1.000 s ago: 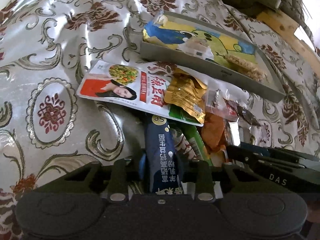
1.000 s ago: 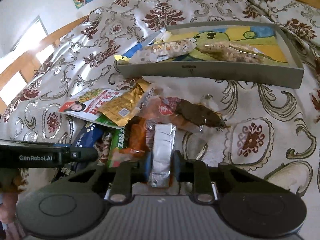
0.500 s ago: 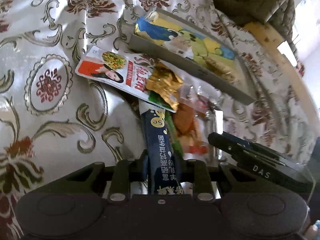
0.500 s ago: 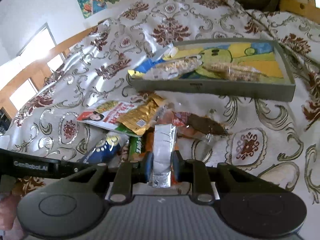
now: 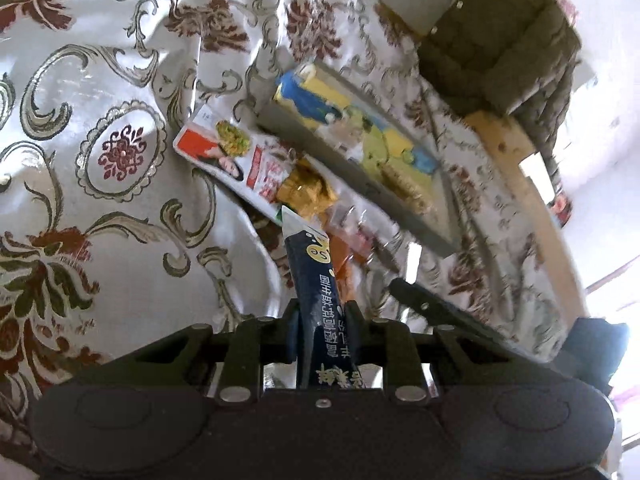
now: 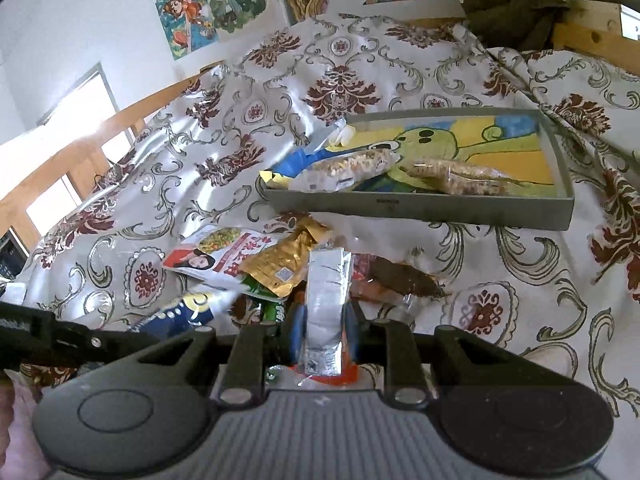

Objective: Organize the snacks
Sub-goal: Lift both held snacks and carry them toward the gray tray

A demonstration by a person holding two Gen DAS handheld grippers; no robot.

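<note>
My left gripper is shut on a dark blue snack packet and holds it above the pile. My right gripper is shut on a silver foil packet, also raised. Below lie a red and white pouch, a gold packet and a brown snack in clear wrap. The grey tray with a cartoon picture lies beyond the pile and holds two clear bags of grain bars. The tray also shows in the left wrist view.
Everything lies on a rumpled patterned bedspread. A dark green quilted coat lies behind the tray. A wooden bed frame runs along the far edge. The left gripper's side shows at the right wrist view's left.
Both grippers have lifted their packets up off the pile. The left view has tilted and the pile and tray look farther away.
</note>
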